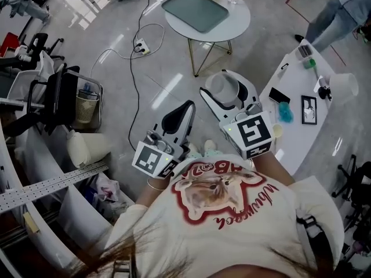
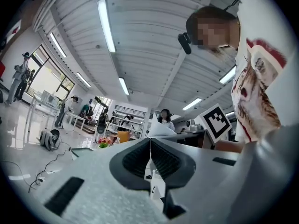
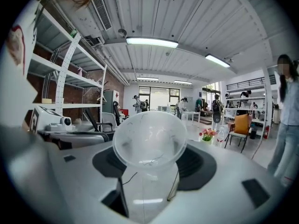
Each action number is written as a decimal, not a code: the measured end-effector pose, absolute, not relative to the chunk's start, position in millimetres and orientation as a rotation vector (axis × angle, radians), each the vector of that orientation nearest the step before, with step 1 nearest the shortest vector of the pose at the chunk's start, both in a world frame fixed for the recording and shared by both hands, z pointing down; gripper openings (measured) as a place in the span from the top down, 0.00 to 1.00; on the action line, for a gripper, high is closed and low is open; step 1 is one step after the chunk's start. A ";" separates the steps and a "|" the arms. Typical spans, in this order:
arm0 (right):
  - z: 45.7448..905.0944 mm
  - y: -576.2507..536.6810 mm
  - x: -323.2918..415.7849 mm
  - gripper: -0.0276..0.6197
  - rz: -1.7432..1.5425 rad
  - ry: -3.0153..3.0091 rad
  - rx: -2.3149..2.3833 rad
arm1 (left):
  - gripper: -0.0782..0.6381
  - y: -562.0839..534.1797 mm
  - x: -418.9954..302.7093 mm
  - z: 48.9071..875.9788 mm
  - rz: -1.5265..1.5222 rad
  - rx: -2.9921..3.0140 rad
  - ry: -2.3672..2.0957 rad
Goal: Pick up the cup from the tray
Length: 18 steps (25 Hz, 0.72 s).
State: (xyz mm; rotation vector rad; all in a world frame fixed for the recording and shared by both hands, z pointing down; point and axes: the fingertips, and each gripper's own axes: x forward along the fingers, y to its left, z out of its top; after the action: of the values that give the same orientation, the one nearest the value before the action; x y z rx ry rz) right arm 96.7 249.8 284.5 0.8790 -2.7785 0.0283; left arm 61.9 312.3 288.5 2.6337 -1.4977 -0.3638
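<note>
One clear cup (image 3: pixel 148 143) clamped by right gripper (image 1: pixel 224 92), well off the tray (image 1: pixel 194 9): pickup looks done. Left gripper (image 1: pixel 185 110) closed on nothing, idle.

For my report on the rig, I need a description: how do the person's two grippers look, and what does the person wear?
Both the left gripper and the right gripper have white shells with black padded tongs. Each carries a marker cube of black-and-white squares. The person wears a white T-shirt with a red print.
</note>
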 end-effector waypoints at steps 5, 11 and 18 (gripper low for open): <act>283.2 255.1 95.5 0.51 0.001 -2.769 0.909 | 0.87 321.3 53.9 290.8 -0.376 2.626 -1.501; 281.9 263.0 88.4 0.51 0.014 -2.782 0.903 | 0.87 329.6 45.8 291.0 -0.384 2.619 -1.514; 281.2 270.1 86.4 0.51 0.005 -2.793 0.892 | 0.87 333.9 45.8 287.8 -0.401 2.605 -1.517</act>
State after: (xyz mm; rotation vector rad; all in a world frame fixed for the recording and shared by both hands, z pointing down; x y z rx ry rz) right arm 86.4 270.1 281.2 0.8924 -2.7927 0.0045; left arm 45.8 333.9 287.8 2.6047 -1.5167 -0.4013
